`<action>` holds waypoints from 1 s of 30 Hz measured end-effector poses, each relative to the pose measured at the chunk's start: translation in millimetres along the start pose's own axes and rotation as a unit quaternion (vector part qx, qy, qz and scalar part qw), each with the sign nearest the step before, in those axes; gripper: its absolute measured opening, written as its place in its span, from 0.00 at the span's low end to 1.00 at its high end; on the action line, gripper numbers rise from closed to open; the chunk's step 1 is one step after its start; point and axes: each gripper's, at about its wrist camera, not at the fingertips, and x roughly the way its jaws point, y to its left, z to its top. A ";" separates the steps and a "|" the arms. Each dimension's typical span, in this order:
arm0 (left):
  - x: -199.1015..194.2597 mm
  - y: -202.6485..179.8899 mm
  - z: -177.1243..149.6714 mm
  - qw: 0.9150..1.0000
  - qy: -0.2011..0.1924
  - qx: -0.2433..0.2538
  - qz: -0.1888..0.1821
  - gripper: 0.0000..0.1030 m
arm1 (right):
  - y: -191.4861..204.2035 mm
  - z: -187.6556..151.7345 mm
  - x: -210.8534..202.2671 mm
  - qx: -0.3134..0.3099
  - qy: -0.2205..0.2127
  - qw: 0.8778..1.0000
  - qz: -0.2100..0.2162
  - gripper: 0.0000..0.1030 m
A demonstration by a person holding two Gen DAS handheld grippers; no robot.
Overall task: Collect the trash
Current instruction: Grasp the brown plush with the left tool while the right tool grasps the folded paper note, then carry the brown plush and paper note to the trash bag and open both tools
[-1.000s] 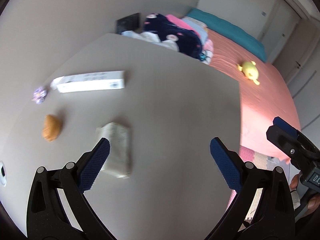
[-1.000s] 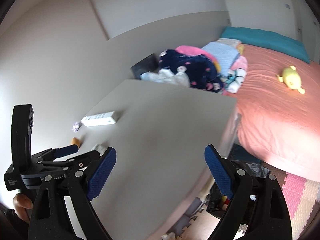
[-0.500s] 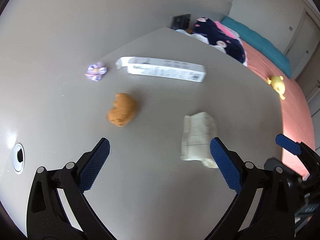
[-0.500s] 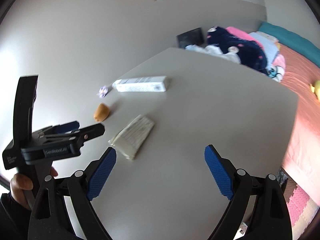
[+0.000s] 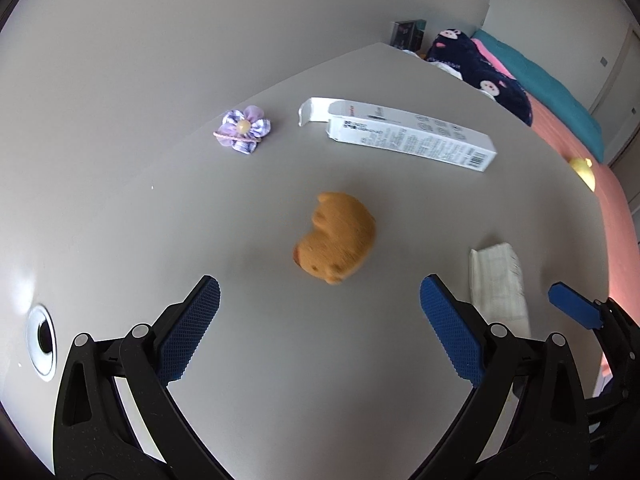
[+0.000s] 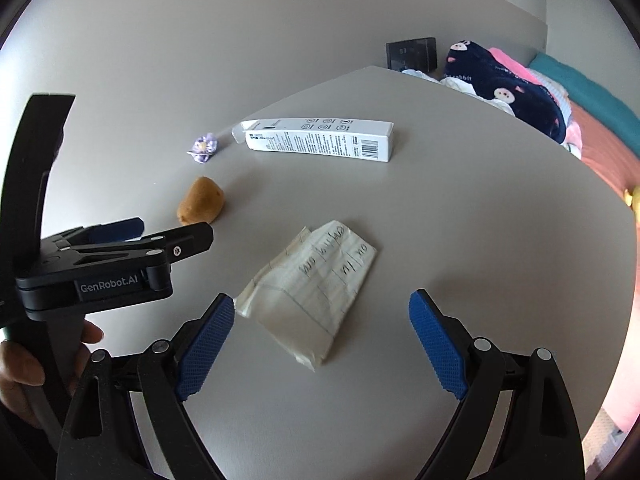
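On the grey table (image 5: 280,400) lie a folded, written-on paper (image 6: 316,284), a long white carton (image 5: 412,136) with an open flap, an orange plush toy (image 5: 336,240) and a purple fabric flower (image 5: 242,130). My left gripper (image 5: 320,332) is open and empty, hovering just short of the plush toy. My right gripper (image 6: 320,344) is open and empty, straddling the near end of the paper from above. The paper also shows in the left wrist view (image 5: 498,280), the carton (image 6: 320,140), toy (image 6: 200,200) and flower (image 6: 204,147) in the right wrist view.
A round cable hole (image 5: 40,336) sits in the table at the left. A wall runs behind the table. Beyond the far edge are a dark box (image 6: 412,54), a navy blanket (image 6: 508,88) and a bed with a pink cover (image 5: 580,140).
Both grippers have swung left and down over the table, closer to the items. The plush toy now sits ahead of my left gripper and the paper between my right fingers. Both stayed open.
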 end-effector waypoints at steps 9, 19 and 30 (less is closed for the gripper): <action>12.9 -5.3 13.5 1.000 -0.009 0.023 0.005 0.94 | -2.9 3.0 13.7 0.000 -0.003 0.999 -0.035 0.51; 20.0 -12.2 17.5 0.999 -0.011 0.036 0.029 0.47 | -13.2 5.3 12.8 0.011 0.018 1.000 -0.009 0.46; 7.8 -11.0 11.1 1.000 -0.011 0.006 0.008 0.38 | -25.8 4.4 -4.5 0.029 0.011 0.999 0.012 0.30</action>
